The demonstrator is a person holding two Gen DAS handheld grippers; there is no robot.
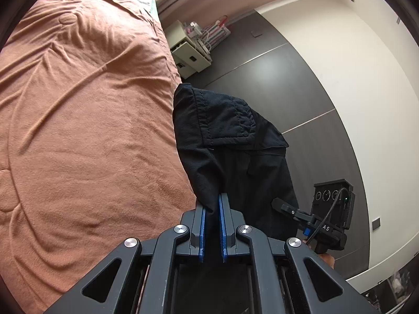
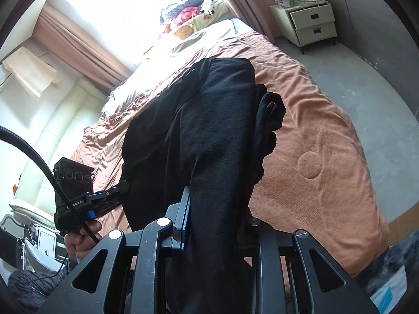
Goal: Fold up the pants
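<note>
On the far gripper's body I read "A S" from the left wrist view and a partly hidden "…obot.AI" from the right. My left gripper (image 1: 212, 204) pinches a fold of the black pants (image 1: 235, 141) between its blue pads (image 1: 203, 225), and my right gripper (image 2: 217, 209) is clamped on the same pants (image 2: 209, 130), cloth burying one finger. The pants hang lifted over the orange bedspread (image 1: 78, 130), near the bed's edge beside bare grey floor (image 2: 353, 73) and a cream nightstand (image 2: 311, 23).

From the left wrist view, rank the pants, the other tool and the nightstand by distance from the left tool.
1. pants: pinched in the left tool.
2. right tool: lower right, at the pants' far edge.
3. nightstand: top centre, beside the bed.
</note>
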